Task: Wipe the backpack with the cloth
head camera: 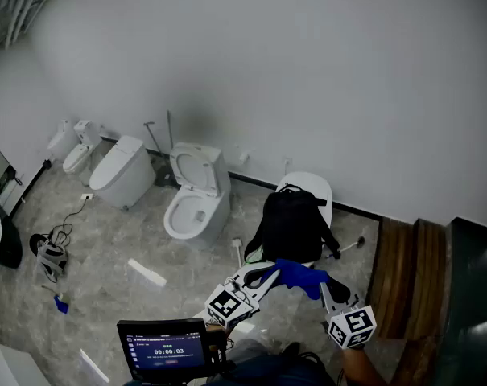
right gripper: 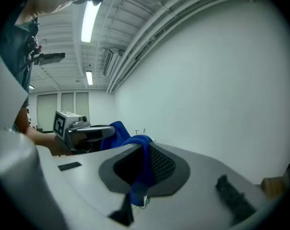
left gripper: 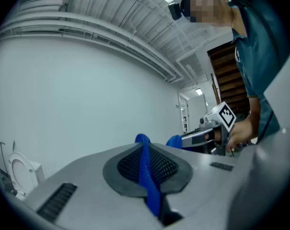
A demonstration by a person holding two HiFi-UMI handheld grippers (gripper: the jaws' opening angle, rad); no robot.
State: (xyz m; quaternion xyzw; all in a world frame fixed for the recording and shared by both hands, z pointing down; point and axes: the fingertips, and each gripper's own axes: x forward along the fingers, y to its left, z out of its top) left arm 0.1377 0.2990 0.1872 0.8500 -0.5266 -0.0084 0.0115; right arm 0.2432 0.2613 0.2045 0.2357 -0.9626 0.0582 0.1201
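Holding the blue cloth stretched just short of the backpack.
The white fixture (head camera: pixel 315 185) by the wall bore the black backpack (head camera: pixel 290 225), upright on it; the cloth (head camera: pixel 298 275) hung just in front of the pack's lower part, contact not discernible; the left gripper (head camera: pixel 267 277) was clamped on one end of the fabric and the right gripper (head camera: pixel 323 286) on the other. A hard wipe could probably slide or tip the pack off its perch, since nothing steadied it; either thin pinch might also let the fabric slip free.

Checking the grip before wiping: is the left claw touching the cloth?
Touching. In the left gripper view the left claw is shut on the cloth.
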